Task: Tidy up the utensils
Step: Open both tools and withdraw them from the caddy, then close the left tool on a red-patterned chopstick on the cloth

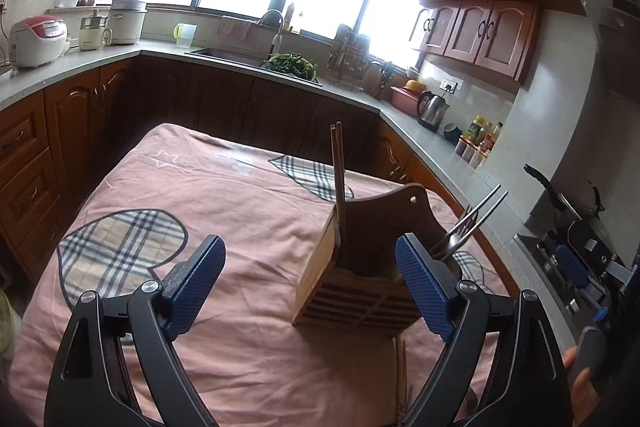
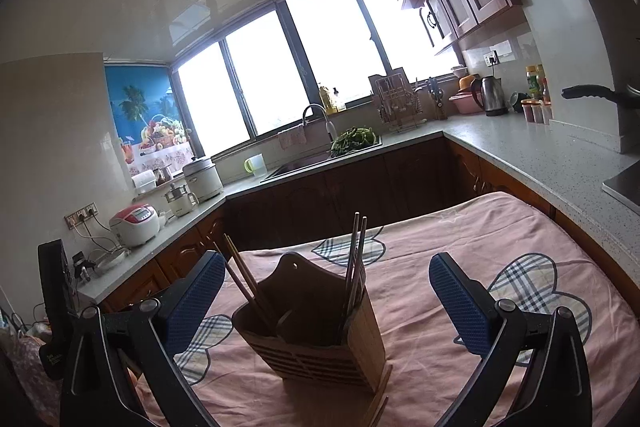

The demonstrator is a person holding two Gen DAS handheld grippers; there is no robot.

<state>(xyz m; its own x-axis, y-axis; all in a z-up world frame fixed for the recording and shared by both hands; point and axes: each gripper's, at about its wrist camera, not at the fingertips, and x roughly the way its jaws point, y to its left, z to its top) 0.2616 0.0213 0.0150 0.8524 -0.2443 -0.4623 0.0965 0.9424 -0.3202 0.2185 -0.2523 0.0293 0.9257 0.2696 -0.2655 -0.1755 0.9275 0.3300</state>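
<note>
A wooden slatted utensil holder stands upright on the table covered by a pink cloth. Brown chopsticks lean in its left compartment. A metal fork and metal chopsticks lean in its right side. More chopsticks lie on the cloth in front of the holder. My left gripper is open and empty, just in front of the holder. In the right wrist view the holder stands between the fingers of my right gripper, which is open and empty. Brown chopsticks and metal utensils stick out of it.
Wooden cabinets and a grey counter wrap around the table. On the counter are rice cookers, a sink with greens, a dish rack and a kettle. My right gripper shows at the right edge of the left wrist view.
</note>
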